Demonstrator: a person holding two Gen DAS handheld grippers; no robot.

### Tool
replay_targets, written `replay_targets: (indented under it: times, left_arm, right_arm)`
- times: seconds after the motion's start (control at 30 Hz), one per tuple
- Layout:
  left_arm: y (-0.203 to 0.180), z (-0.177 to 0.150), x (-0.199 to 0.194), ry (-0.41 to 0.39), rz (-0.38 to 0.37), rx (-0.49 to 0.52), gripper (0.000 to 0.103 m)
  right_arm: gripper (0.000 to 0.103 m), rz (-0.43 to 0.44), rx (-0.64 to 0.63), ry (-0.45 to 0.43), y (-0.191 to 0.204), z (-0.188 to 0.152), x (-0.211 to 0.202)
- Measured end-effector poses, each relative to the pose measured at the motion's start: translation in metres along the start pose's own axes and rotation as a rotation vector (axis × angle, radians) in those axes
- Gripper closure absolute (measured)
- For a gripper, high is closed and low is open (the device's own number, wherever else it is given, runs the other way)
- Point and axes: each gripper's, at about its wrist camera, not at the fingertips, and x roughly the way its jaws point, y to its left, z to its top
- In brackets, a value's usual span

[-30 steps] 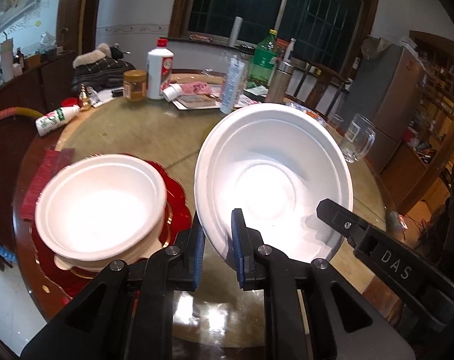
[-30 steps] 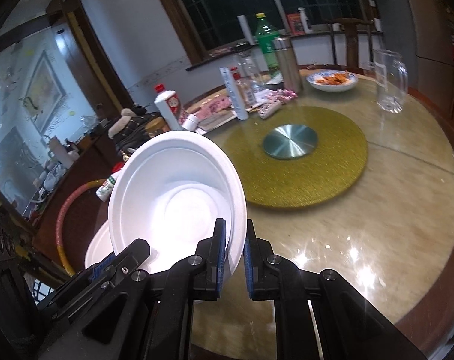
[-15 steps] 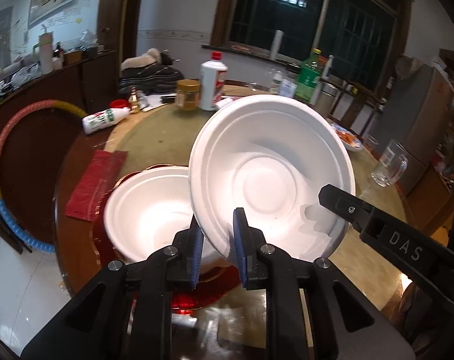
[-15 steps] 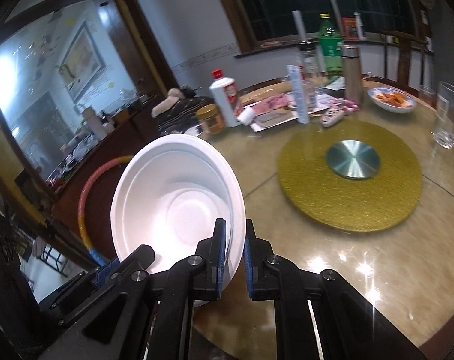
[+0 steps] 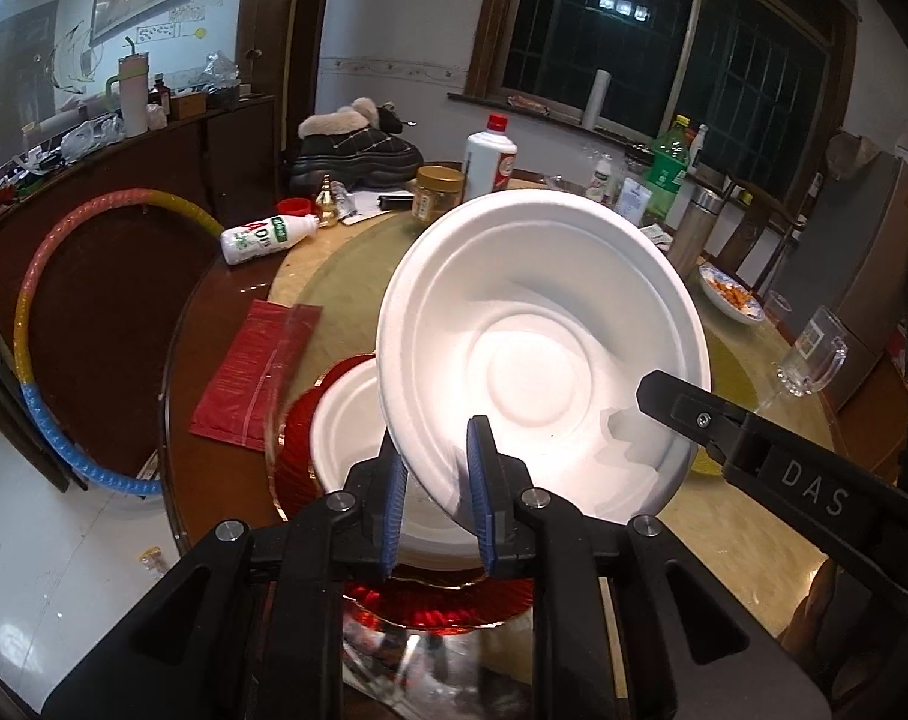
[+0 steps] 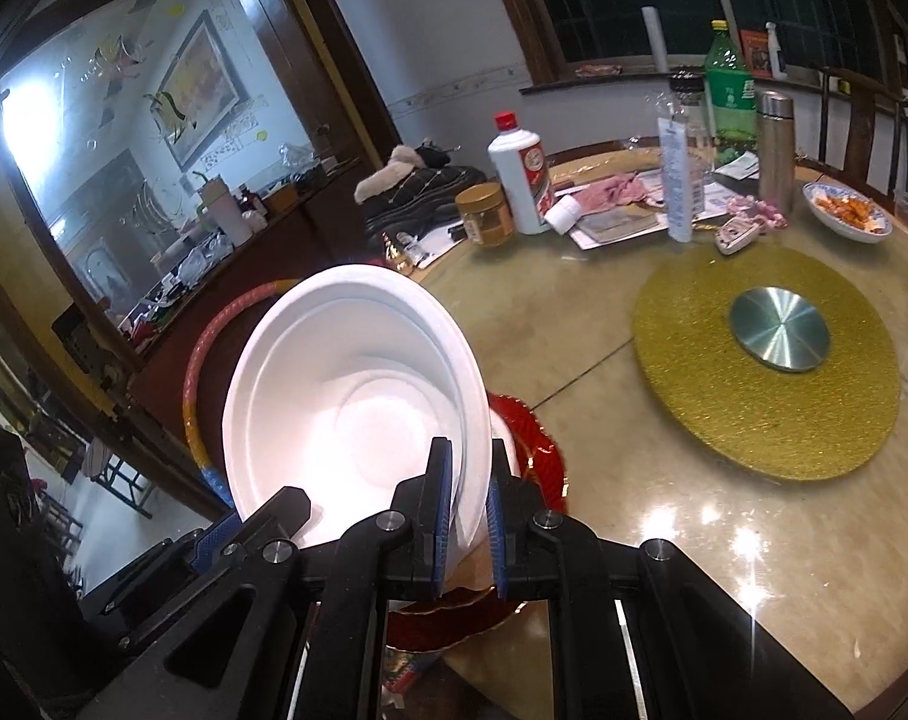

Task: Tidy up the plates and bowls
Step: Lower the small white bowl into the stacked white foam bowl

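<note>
A white foam bowl (image 5: 544, 348) hangs tilted in the air, its inside facing both cameras. My left gripper (image 5: 435, 480) is shut on its near rim. My right gripper (image 6: 466, 498) is shut on the opposite rim of the same bowl (image 6: 357, 408); one of its fingers (image 5: 694, 414) shows in the left wrist view. Beneath the held bowl, another white bowl (image 5: 345, 420) sits on a red plate (image 5: 294, 438) near the table's edge. The held bowl hides most of it.
A red packet (image 5: 255, 372) lies left of the red plate, with a hula hoop (image 5: 33, 312) beyond the table edge. The gold turntable (image 6: 766, 360), a glass mug (image 5: 814, 354), a food dish (image 6: 847, 213) and several bottles fill the far side.
Both grippers have carried the white bowl leftward across the table, from beside the bowl on the red plate to above it. Both grips have held.
</note>
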Motion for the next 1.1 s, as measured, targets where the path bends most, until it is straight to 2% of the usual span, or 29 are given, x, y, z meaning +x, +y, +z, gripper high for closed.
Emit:
replay_targets:
  times: [0.53, 0.7, 0.83, 1.1]
  left_arm:
    - [0.015, -0.004, 0.022, 0.075, 0.028, -0.019, 0.085]
    - [0.011, 0.022, 0.010, 0.039, 0.045, 0.022, 0.085]
    - [0.014, 0.039, 0.015, 0.061, 0.046, 0.033, 0.084]
    - [0.031, 0.000, 0.041, 0.177, 0.020, -0.017, 0.084]
  right_arm:
    - [0.092, 0.001, 0.012, 0.072, 0.007, -0.002, 0.031]
    - [0.092, -0.003, -0.007, 0.039, 0.019, 0.018, 0.022]
    - [0.092, 0.002, -0.002, 0.043, 0.023, 0.032, 0.026]
    - [0.092, 0.006, 0.012, 0.137, 0.014, 0.000, 0.053]
